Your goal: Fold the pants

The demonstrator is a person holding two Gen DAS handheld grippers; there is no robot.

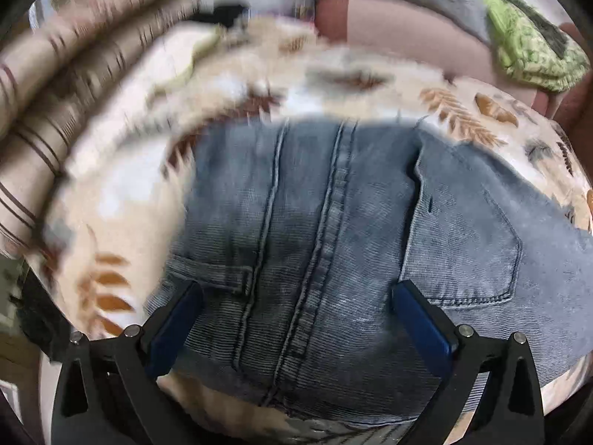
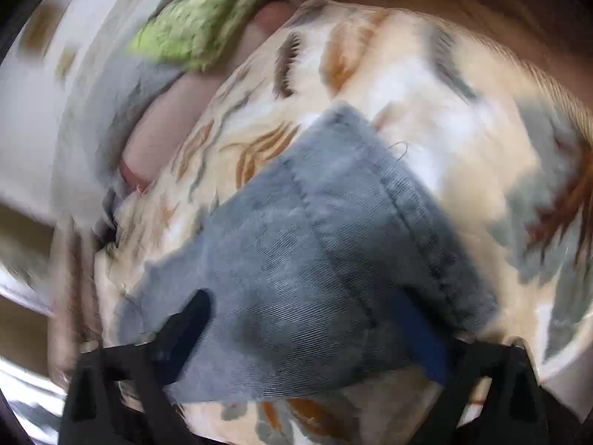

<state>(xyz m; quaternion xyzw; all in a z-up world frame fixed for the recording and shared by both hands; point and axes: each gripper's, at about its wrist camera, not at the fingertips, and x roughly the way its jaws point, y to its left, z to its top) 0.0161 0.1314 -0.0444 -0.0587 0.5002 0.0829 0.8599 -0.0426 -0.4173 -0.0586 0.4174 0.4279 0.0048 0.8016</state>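
Note:
Blue-grey denim pants (image 1: 333, 204) lie flat on a leaf-print bedspread (image 1: 463, 111). The left wrist view shows their seat seams and a back pocket (image 1: 474, 230). My left gripper (image 1: 298, 296) hovers over that part, open wide, with nothing pinched between its blue pads (image 1: 178, 319). In the blurred right wrist view a folded end of the pants (image 2: 315, 230) with a stitched hem lies on the bedspread (image 2: 426, 111). My right gripper (image 2: 302, 315) is open wide astride that end. The denim lies between its fingers and hides part of the right-hand one; the pads do not press it.
A green patterned cloth (image 1: 526, 48) lies on a pink cushion (image 1: 389, 26) at the far side, and the green cloth (image 2: 200, 26) also shows in the right wrist view. Striped beige bedding (image 1: 55, 92) is bunched along the left.

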